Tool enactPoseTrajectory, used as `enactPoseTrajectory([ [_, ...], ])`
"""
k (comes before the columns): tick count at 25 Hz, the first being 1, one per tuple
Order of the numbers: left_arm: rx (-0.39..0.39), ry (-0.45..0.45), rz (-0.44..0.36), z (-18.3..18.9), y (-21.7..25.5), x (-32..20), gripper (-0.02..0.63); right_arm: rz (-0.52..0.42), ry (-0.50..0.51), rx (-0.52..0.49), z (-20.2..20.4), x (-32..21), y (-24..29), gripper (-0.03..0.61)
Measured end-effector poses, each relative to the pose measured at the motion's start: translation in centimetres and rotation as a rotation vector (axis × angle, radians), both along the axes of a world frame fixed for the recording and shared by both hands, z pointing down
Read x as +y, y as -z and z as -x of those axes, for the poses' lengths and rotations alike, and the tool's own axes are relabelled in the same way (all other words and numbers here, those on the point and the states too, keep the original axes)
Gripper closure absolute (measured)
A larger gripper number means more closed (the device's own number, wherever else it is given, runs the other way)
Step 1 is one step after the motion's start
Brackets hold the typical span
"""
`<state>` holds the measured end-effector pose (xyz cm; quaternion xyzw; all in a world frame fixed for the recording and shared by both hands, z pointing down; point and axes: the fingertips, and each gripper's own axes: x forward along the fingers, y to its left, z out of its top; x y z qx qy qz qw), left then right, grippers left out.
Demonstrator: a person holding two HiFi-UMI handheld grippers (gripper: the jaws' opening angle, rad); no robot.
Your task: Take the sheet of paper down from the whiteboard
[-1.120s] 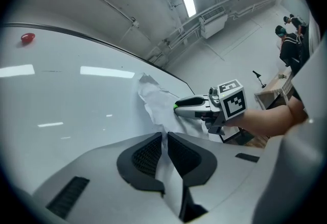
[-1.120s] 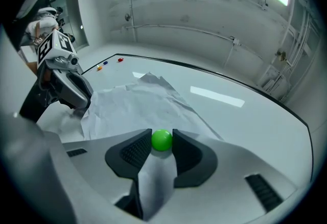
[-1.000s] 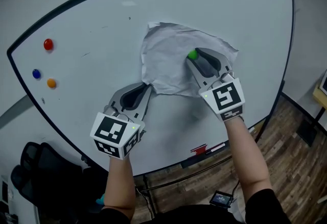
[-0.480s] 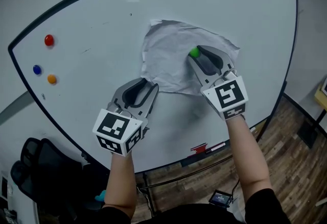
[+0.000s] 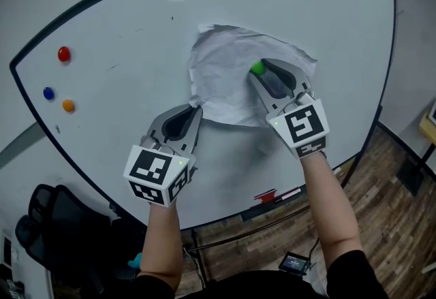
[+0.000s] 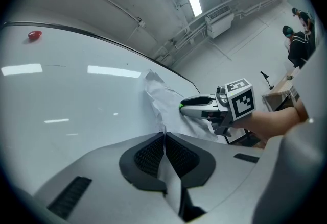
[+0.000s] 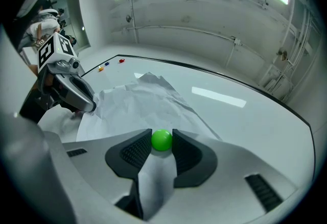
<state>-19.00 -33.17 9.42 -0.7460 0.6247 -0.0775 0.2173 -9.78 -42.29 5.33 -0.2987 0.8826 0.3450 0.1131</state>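
A crumpled white sheet of paper (image 5: 221, 83) hangs on the whiteboard (image 5: 122, 107), pinned by a green ball magnet (image 5: 257, 68). My right gripper (image 5: 259, 70) is shut on that magnet (image 7: 162, 140), one pad pressing on each side. My left gripper (image 5: 196, 108) sits at the sheet's lower left corner. Its jaws are closing, and in the left gripper view a thin edge of the paper (image 6: 161, 98) is pinched between the pads (image 6: 153, 154). The right gripper (image 6: 182, 107) shows beyond it, against the sheet.
Red (image 5: 63, 54), blue (image 5: 48, 93) and orange (image 5: 68, 105) magnets sit at the board's left end. A marker ledge with a red item (image 5: 266, 195) runs along the bottom edge. A black chair (image 5: 48, 223) and a small device (image 5: 294, 265) stand on the floor below.
The left gripper's jaws stood wide apart half a second ago and have come together on the paper's lower left corner. The right gripper has kept still on the green magnet.
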Motion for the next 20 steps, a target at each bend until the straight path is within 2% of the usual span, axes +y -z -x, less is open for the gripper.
enactPoseTrajectory([
  [9,0.002,-0.001,-0.004,-0.1,-0.1,0.3,0.595,0.006,0.016,-0.023,-0.3,0.6,0.3,0.448],
  [20,-0.016,0.000,0.061,-0.6,-2.3,0.0,0.597,-0.045,-0.006,-0.107,-3.8,1.8,3.2,0.448],
])
